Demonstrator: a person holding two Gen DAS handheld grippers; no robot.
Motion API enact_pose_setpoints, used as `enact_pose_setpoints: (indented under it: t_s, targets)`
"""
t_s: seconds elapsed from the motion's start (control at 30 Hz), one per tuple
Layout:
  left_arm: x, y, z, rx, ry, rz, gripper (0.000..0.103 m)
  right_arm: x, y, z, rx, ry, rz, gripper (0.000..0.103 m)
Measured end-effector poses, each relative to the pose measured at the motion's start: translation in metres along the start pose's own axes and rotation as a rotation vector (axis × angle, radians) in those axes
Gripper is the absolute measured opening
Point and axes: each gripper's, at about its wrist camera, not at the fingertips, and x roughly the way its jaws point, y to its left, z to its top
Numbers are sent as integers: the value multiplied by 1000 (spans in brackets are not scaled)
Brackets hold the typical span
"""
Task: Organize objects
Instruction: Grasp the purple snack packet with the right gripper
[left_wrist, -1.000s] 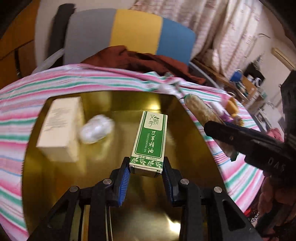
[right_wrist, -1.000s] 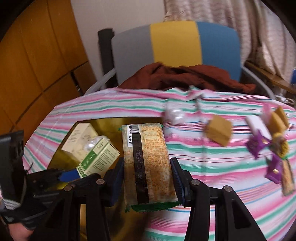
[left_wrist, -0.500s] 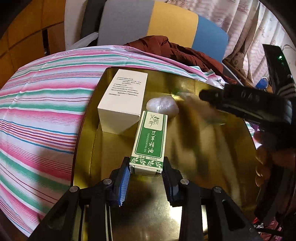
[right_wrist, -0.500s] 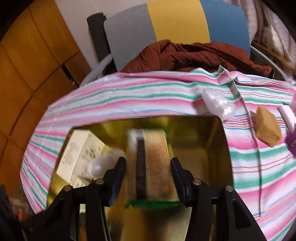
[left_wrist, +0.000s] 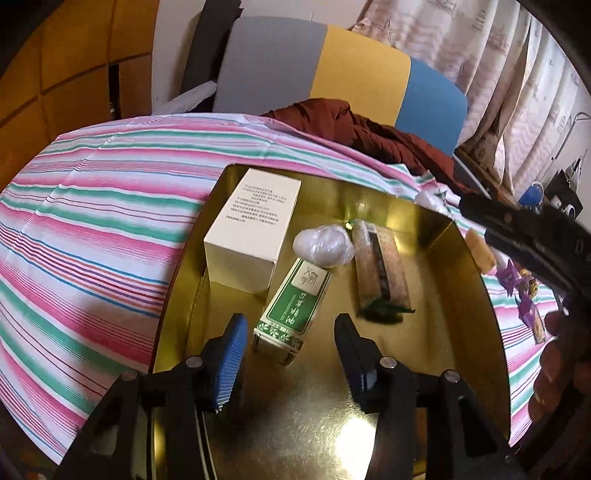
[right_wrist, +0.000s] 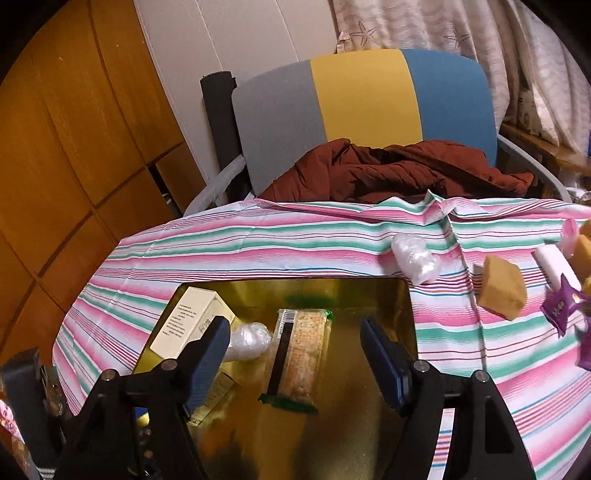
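Observation:
A gold tray (left_wrist: 424, 236) (right_wrist: 402, 306) sits on the striped tablecloth. In it lie a cream box (left_wrist: 255, 229) (right_wrist: 188, 321), a clear plastic wad (left_wrist: 325, 242) (right_wrist: 247, 339), a green-and-white oil box (left_wrist: 295, 310) and an orange snack packet (left_wrist: 380, 269) (right_wrist: 299, 358). My left gripper (left_wrist: 288, 354) is open just behind the green box, not touching it. My right gripper (right_wrist: 295, 362) is open above the snack packet, which lies flat in the tray. The right gripper body also shows in the left wrist view (left_wrist: 528, 236).
On the cloth right of the tray lie a second plastic wad (right_wrist: 415, 258), a tan block (right_wrist: 502, 291), a white bar (right_wrist: 554, 266) and purple wrapped sweets (right_wrist: 561, 306). A chair (right_wrist: 365, 107) with a maroon jacket (right_wrist: 399, 170) stands behind the table.
Both grippers have opened and let go: the green box and the snack packet now lie in the tray. Both grippers have pulled back a little.

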Motion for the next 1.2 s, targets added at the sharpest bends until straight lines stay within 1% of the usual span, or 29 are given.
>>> enact_pose_setpoints:
  t_s: [0.13, 0.23, 0.43, 0.6, 0.83, 0.97, 1.07, 1.2]
  targets:
    - [-6, -1, 4, -20, -32, -26, 50, -3, -2, -5, -1, 3, 8, 74]
    - [-8, 0, 6, -46, -51, -72, 50, -7, -4, -8, -3, 1, 7, 74]
    - [-8, -12, 7, -21, -50, -98, 50, -16, -15, -11, 0, -13, -11, 74]
    - [-7, -31, 7, 34, -43, -127, 50, -23, -35, -13, 34, -22, -22, 74]
    - [-6, -58, 7, 99, -25, -169, 50, -38, -67, -17, 81, -48, -69, 74]
    - [-7, -77, 4, 152, -13, -223, 50, -48, -87, -22, 98, -74, -107, 73]
    - [-10, -93, 1, 205, -13, -261, 51, -53, -106, -28, 128, -76, -139, 73]
    - [-12, -115, -2, 263, -10, -281, 53, -58, -130, -37, 176, -69, -171, 73]
